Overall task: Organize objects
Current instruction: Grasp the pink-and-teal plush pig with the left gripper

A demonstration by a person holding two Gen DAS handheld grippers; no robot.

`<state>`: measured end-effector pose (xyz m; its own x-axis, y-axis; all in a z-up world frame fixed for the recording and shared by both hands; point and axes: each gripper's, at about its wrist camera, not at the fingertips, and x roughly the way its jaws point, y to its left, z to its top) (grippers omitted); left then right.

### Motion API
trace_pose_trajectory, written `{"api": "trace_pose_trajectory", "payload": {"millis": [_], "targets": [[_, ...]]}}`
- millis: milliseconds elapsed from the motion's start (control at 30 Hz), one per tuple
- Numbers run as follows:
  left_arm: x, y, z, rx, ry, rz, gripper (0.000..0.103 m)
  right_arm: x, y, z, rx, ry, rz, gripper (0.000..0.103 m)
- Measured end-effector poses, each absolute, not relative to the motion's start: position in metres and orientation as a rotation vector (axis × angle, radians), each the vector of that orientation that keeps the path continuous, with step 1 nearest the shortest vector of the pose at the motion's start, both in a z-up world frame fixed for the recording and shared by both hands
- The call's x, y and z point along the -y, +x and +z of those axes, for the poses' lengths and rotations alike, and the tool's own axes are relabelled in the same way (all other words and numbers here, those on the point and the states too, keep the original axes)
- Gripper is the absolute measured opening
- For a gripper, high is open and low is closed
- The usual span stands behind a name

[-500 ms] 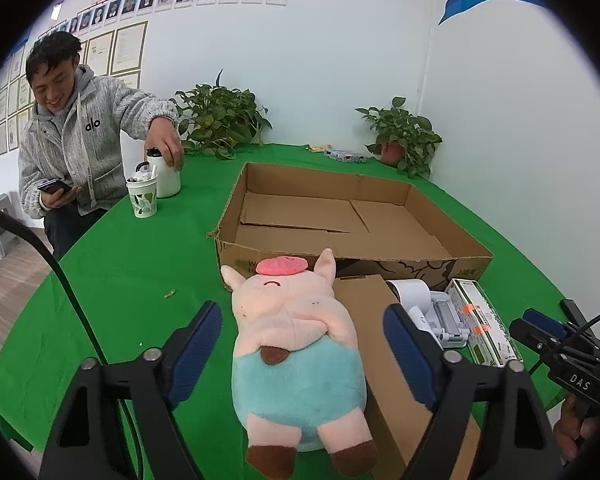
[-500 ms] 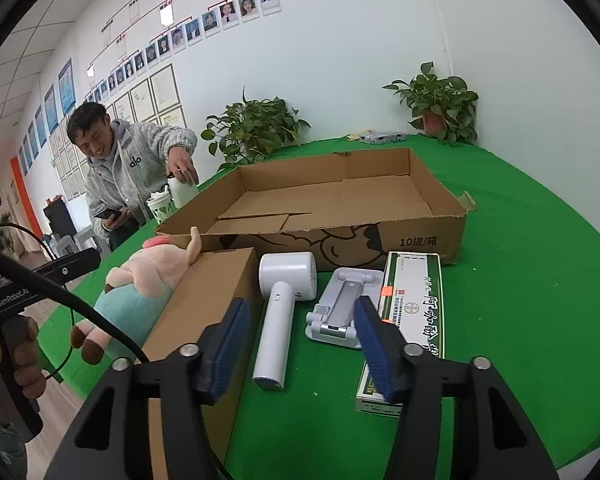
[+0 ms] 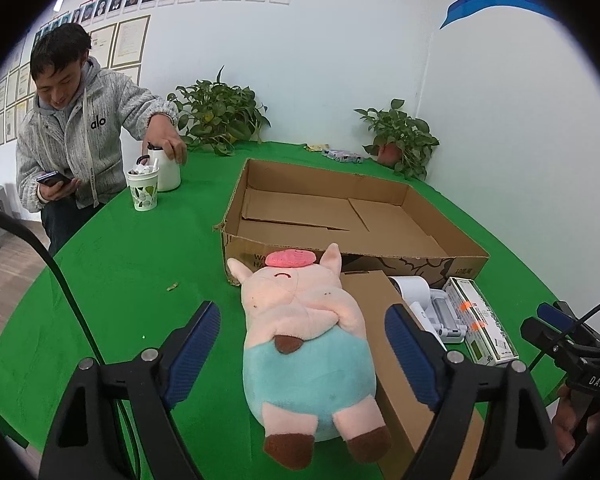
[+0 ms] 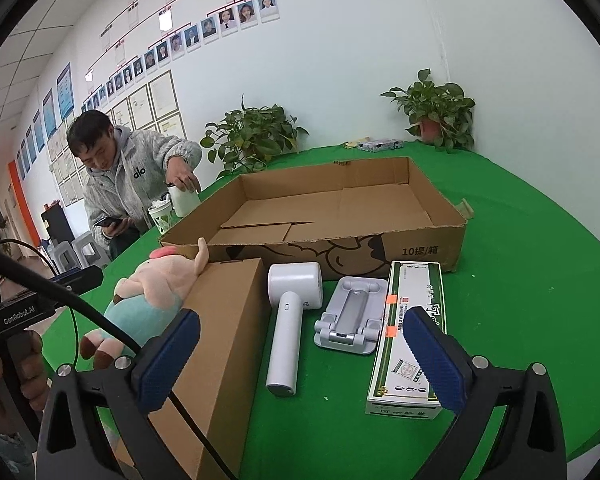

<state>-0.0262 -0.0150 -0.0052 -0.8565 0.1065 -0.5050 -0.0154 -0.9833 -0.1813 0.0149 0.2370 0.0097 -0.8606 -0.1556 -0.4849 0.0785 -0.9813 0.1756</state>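
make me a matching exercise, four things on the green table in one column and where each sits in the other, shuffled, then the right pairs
Things:
1. plush pig
2. white handheld fan
3. green-and-white carton
4. patterned cup

Places:
A. far side of the table, beside the white jug
B. rightmost in the front row, beside the grey phone stand
C. between the closed brown box and the phone stand
D. left of the closed brown box, head toward the open cardboard tray

Pairs: 1-D, 2-C, 3-B, 4-A
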Motion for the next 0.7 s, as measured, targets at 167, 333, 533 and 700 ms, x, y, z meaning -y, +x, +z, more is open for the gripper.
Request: {"api": "trace_pose_trajectory", "payload": {"millis": [167,333,533,700], "targets": [[0.021,-0.028,-0.009,0.313,-0.882,2.888,0.084,-0.234,0.017,0.013,0.21,0.78,-2.904,0.102],[0.02,-0.029,-0.015,0.337,-0.93,2.807,0.084,-0.232,0.02,0.017,0.203,0.775,-2.904,0.102],[0.013,-0.041,-0.03,0.318,-1.017,2.738,0.084,-0.226,0.019,0.023,0.166,0.784,-2.891,0.102],[0.007,-0.047,-0.036,0.233,-1.032,2.754,0.084,-0.222,0.017,0.032,0.164,0.778,-2.871,0.102]]}}
